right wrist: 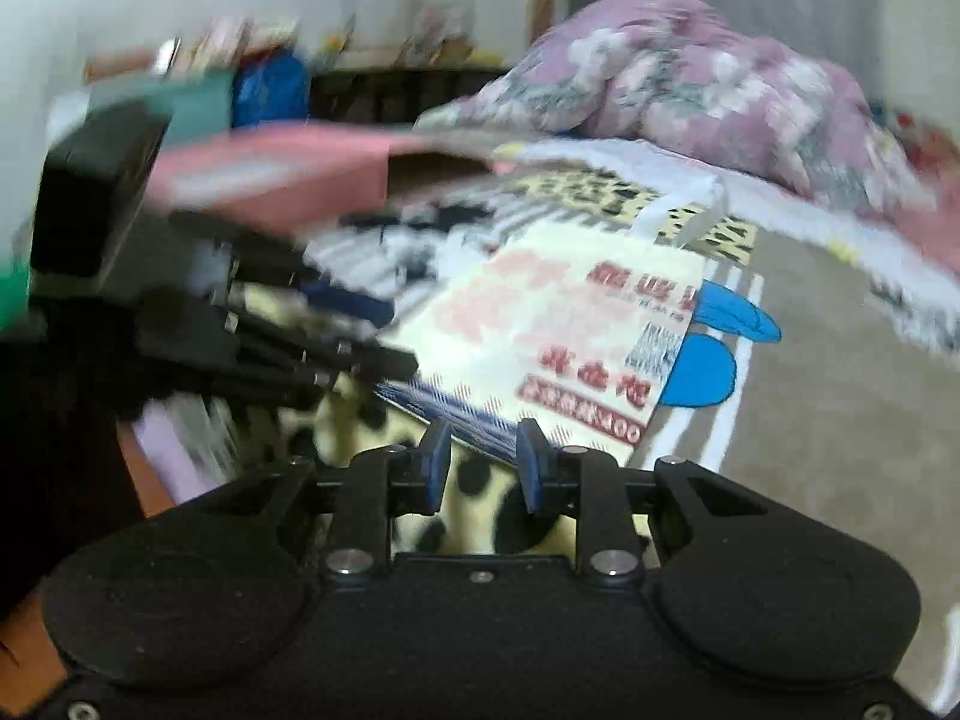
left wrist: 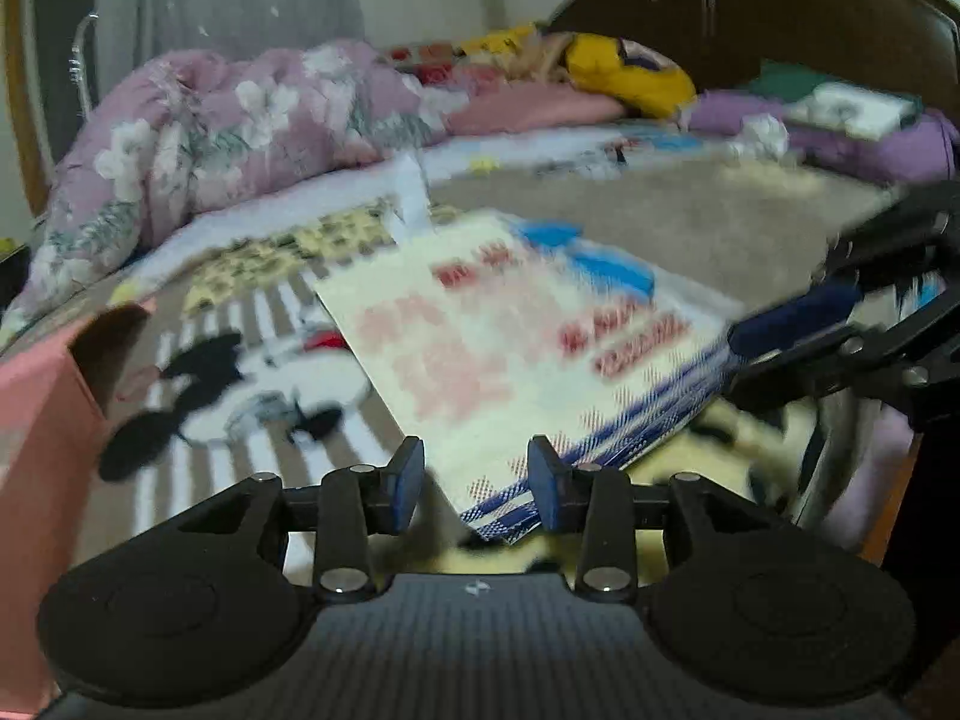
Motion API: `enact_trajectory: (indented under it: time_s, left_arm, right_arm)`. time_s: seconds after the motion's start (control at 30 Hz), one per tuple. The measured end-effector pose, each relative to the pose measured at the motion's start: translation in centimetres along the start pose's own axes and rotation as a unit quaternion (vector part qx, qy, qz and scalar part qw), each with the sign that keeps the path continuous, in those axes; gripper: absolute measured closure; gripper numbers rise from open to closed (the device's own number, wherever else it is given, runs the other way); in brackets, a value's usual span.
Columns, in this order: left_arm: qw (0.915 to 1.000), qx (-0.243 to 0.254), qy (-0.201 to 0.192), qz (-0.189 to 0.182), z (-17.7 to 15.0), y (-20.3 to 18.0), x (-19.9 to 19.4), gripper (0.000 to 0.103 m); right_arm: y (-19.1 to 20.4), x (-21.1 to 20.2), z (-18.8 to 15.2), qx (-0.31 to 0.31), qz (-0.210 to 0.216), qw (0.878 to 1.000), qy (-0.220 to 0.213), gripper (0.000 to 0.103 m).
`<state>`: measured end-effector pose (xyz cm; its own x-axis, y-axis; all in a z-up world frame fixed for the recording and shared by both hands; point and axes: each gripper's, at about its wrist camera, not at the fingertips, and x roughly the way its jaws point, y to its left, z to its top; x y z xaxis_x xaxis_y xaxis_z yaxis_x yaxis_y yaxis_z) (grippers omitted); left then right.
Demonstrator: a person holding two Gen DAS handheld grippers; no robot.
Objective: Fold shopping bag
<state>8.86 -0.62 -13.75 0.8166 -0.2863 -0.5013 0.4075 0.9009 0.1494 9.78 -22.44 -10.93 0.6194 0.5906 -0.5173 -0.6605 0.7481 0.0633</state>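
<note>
The shopping bag (left wrist: 480,354) lies flat on the bed, white with red lettering and a blue plaid band along its near edge; its white handle (left wrist: 411,192) sticks up at the far end. My left gripper (left wrist: 477,480) is open at the bag's near corner, which lies low between the blue fingertips (left wrist: 408,480), and the pads do not press it. In the right wrist view the bag (right wrist: 558,336) lies just ahead of my right gripper (right wrist: 485,462), which is open with only spotted sheet in its gap. Each gripper shows blurred in the other's view, at the bag's plaid edge.
A pink cardboard box (left wrist: 36,420) stands at the bed's left edge, also visible as the pink box (right wrist: 270,174). A bunched purple floral duvet (left wrist: 210,138) fills the far side. Pillows and a yellow garment (left wrist: 624,72) lie by the dark headboard (left wrist: 780,18).
</note>
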Motion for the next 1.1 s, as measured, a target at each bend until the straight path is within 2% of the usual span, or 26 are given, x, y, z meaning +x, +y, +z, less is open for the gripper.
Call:
enact_trajectory:
  time_s: [0.03, 0.1, 0.17, 0.23, 0.3, 0.5, 0.73, 0.9, 1.1]
  left_arm:
    - [0.9999, -0.002, -0.011, -0.013, 0.2, -0.3, -0.4, 0.067]
    - [0.9995, 0.021, -0.002, -0.024, -0.1, -1.4, 0.4, 0.067]
    - [0.9996, 0.007, 0.000, -0.026, -1.4, -1.6, 1.2, 0.067]
    - [0.9995, -0.015, -0.005, -0.026, -2.6, -1.5, 1.7, 0.066]
    - [0.9998, -0.008, 0.001, -0.021, -2.3, -1.4, 1.6, 0.066]
    - [0.9996, -0.027, 0.007, -0.008, -2.8, -0.4, 1.1, 0.065]
    - [0.9991, -0.039, 0.013, -0.007, -3.5, 0.0, 0.1, 0.065]
    - [0.9989, -0.043, 0.020, -0.005, -3.8, 0.1, -0.6, 0.065]
    - [0.9980, -0.038, 0.049, -0.014, -3.0, 0.5, -1.0, 0.065]
  right_arm:
    - [-0.4, 0.1, 0.2, 0.023, 0.000, 1.000, -0.007, 0.079]
    - [-0.8, 1.5, 0.4, 0.036, -0.010, 0.999, -0.006, 0.079]
    - [-0.9, 3.5, 0.1, 0.037, -0.015, 0.999, 0.017, 0.079]
    - [-0.2, 4.4, -0.8, 0.005, -0.023, 0.999, 0.031, 0.080]
    - [0.6, 4.5, -1.5, -0.027, -0.031, 0.999, 0.031, 0.080]
    - [-0.2, 3.7, -1.8, -0.038, -0.047, 0.998, 0.032, 0.080]
    - [1.1, 3.3, -1.9, -0.147, -0.082, 0.985, 0.037, 0.079]
    - [0.5, 2.8, -1.6, -0.139, -0.080, 0.986, 0.040, 0.079]
    - [1.6, 2.3, -1.1, -0.169, -0.093, 0.979, 0.062, 0.079]
